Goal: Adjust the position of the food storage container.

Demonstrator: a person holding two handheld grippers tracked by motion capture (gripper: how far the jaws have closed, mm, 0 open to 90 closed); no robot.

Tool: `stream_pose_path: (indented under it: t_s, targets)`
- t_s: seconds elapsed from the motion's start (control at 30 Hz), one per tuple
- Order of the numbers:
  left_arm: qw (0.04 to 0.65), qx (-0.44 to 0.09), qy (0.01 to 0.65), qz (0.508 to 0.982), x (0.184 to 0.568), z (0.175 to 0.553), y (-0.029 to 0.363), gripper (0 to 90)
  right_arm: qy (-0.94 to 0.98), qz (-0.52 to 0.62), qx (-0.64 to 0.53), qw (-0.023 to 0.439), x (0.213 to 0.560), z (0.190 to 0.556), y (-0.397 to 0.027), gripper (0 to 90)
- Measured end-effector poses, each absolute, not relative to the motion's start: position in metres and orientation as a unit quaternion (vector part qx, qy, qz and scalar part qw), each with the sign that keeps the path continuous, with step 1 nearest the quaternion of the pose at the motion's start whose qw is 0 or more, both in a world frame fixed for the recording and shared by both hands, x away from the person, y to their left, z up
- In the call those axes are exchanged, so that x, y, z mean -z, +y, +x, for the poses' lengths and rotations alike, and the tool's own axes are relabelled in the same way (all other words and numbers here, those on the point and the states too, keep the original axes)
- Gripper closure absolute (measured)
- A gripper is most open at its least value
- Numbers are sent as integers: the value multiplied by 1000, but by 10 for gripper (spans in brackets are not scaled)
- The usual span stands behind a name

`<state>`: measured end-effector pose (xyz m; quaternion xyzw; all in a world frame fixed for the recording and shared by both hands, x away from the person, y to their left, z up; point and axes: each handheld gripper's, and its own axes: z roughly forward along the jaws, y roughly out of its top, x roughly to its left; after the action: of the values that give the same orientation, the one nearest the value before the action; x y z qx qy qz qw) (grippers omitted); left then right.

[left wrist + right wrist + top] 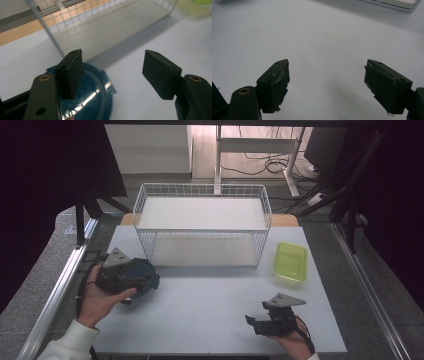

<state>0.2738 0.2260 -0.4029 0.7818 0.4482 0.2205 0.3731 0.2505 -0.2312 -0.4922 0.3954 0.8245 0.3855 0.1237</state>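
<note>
In the high view, the left gripper (145, 279) hovers over a dark blue bowl (148, 285) at the left of the table (200, 305), just before the white wire rack (202, 222); the right gripper (255, 324) rests near the front edge, and a green tray (290, 261) lies to the right. In the left gripper view, the jaws stand rather wide and hold nothing; the bowl (92, 97) is below one pad. It looks light, stiff and glossy, probably slippery, so the rim seems the best place to pinch. In the right gripper view, the jaws are wide apart and empty.

- Wire rack (202, 222) stands at the desk's (210, 315) far middle.
- Tray (290, 261) lies right of it.
- Bowl (142, 279) sits at the rack's front-left corner.
</note>
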Motion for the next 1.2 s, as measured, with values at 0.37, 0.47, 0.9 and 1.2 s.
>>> stream_pose_path:
  t_s: [0.37,0.47,0.9,1.2]
  targets:
    - [349,-221,489,768,416,304,268,366,826,396,-383,120,494,251,-231,209]
    - [336,-216,496,771,420,314,275,379,826,399,-381,120,495,253,-232,212]
    - [308,-209,526,765,432,347,294,497,825,401,-381,119,497,255,-231,218]
    - [265,-191,541,775,446,370,307,720,825,402,-379,117,499,255,-232,218]
